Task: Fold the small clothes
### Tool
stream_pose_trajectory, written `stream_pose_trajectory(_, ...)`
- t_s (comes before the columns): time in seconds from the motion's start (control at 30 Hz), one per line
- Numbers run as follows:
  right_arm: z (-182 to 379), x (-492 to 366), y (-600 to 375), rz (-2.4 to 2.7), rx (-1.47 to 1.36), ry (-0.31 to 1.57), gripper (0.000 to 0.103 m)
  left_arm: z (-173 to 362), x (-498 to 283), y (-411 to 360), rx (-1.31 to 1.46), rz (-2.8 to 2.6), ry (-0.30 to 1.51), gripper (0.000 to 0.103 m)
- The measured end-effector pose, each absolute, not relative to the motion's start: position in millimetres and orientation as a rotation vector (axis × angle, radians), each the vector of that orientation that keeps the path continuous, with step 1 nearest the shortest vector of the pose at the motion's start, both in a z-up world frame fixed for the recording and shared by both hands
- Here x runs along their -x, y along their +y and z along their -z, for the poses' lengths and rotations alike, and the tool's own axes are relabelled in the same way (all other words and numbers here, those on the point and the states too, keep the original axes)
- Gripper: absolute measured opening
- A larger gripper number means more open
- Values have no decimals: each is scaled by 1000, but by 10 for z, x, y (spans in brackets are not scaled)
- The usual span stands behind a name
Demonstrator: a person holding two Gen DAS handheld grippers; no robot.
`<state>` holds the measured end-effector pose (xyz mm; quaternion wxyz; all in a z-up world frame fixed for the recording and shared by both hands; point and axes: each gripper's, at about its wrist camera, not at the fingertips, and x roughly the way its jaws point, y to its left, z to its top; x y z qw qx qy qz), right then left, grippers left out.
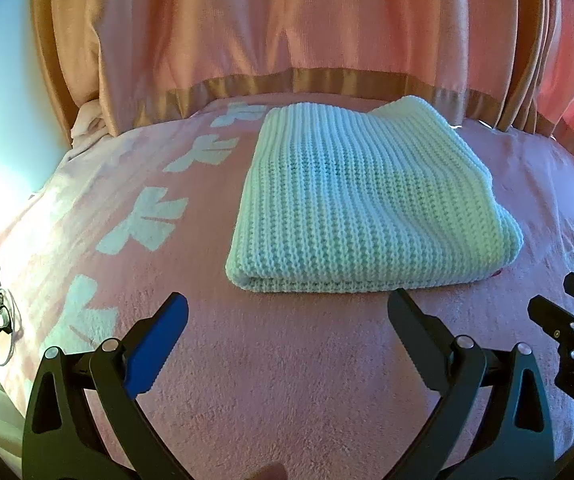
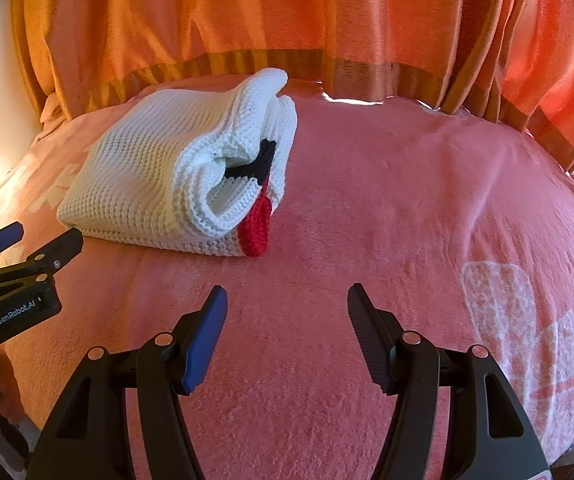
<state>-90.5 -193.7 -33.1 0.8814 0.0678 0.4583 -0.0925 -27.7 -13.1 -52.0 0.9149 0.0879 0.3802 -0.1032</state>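
The white knitted sweater [image 1: 371, 204] is lying folded into a thick rectangular bundle on the pink blanket [image 1: 287, 360] that is covering the bed, with the orange curtain [image 1: 287, 20] hanging just behind it. Both pairs of tongs are hovering over bare blanket on the near side of the bundle, touching nothing. The left tongs [image 1: 289, 312] are standing wide apart and empty, and the bundle's folded near edge is sitting just beyond their tips, slightly to the right of their centre line. The right tongs [image 2: 287, 300] are also apart and empty, and from them the sweater [image 2: 175, 176] is lying ahead and well off to the left, its open end with a red knitted patch [image 2: 255, 232] and a dark patch [image 2: 261, 162] facing them. The bundle's long axis seems to be running away from the tongs toward the curtain. The left tongs are looking nearer to the bundle's body, while the right tongs are nearer to its loose, layered end. The folding looks largely done.
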Motion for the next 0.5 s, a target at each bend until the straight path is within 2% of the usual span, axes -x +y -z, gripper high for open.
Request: stream_pose_trajectory(0.5, 343, 902, -1879, 187, -145, 960, 61, 532, 332, -97, -162, 221, 765, 98)
